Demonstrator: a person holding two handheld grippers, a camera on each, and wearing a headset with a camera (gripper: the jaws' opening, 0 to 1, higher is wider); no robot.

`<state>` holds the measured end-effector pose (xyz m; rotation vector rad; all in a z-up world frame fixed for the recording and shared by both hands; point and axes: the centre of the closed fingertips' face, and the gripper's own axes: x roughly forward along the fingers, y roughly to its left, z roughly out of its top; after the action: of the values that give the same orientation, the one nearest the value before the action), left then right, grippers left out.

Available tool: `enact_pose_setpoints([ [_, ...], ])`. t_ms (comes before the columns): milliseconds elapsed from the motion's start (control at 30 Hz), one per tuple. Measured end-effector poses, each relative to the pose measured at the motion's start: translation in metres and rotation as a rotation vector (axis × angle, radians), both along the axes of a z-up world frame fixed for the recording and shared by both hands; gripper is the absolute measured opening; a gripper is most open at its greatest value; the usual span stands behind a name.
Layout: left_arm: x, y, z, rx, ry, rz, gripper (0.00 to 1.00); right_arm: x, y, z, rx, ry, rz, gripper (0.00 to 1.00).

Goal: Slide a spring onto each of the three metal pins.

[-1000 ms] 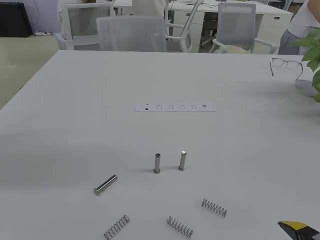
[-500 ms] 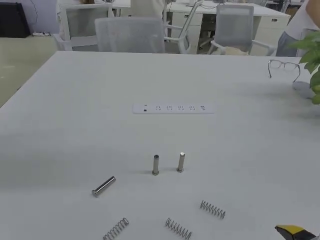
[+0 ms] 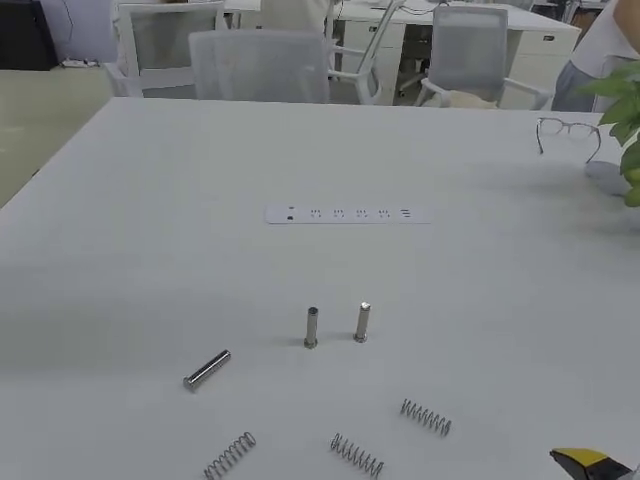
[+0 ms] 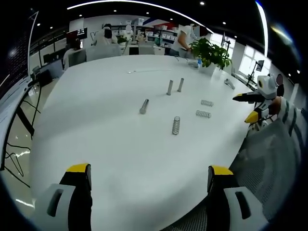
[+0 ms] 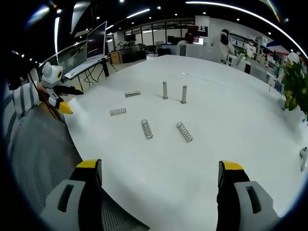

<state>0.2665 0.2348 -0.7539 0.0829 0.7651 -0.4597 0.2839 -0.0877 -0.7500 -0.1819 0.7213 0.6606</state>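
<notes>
Two steel pins (image 3: pixel 311 328) (image 3: pixel 362 322) stand upright side by side on the white table (image 3: pixel 150 250). A third pin (image 3: pixel 207 369) lies on its side to their left. Three loose springs (image 3: pixel 230 455) (image 3: pixel 357 455) (image 3: pixel 426 417) lie in front of the pins. My left gripper (image 4: pixel 149 180) hangs open and empty off the table's near edge, with the springs (image 4: pixel 176 125) well ahead of it. My right gripper (image 5: pixel 160 175) is open too, short of the springs (image 5: pixel 146 128). A yellow fingertip (image 3: pixel 585 461) shows at the lower right in the head view.
A flush socket strip (image 3: pixel 348 214) lies behind the pins. Glasses (image 3: pixel 570 130) and a green plant (image 3: pixel 625 110) sit at the far right. Grey chairs (image 3: pixel 262 65) stand beyond the table's far edge.
The head camera has shifted a little. Pins and springs lie where they were, and the yellow fingertip stays at the lower right.
</notes>
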Motion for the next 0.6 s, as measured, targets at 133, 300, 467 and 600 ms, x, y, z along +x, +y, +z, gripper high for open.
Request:
enact_pose_setpoints([
  [133, 0.001, -0.001, 0.000, -0.002, 0.000, -0.001, 0.98, 0.000, -0.001, 0.002, -0.001, -0.007, -0.002, 1.00],
  [300, 0.002, -0.002, 0.000, -0.005, -0.001, -0.003, 0.98, 0.000, 0.000, 0.002, -0.005, -0.006, 0.003, 1.00],
  [467, 0.008, 0.002, 0.003, -0.010, -0.012, 0.006, 0.98, 0.002, 0.002, 0.005, 0.012, -0.018, -0.012, 1.00],
  [600, 0.012, 0.004, 0.008, -0.010, -0.027, 0.006, 0.97, 0.003, 0.003, 0.007, 0.015, -0.023, -0.009, 1.00],
])
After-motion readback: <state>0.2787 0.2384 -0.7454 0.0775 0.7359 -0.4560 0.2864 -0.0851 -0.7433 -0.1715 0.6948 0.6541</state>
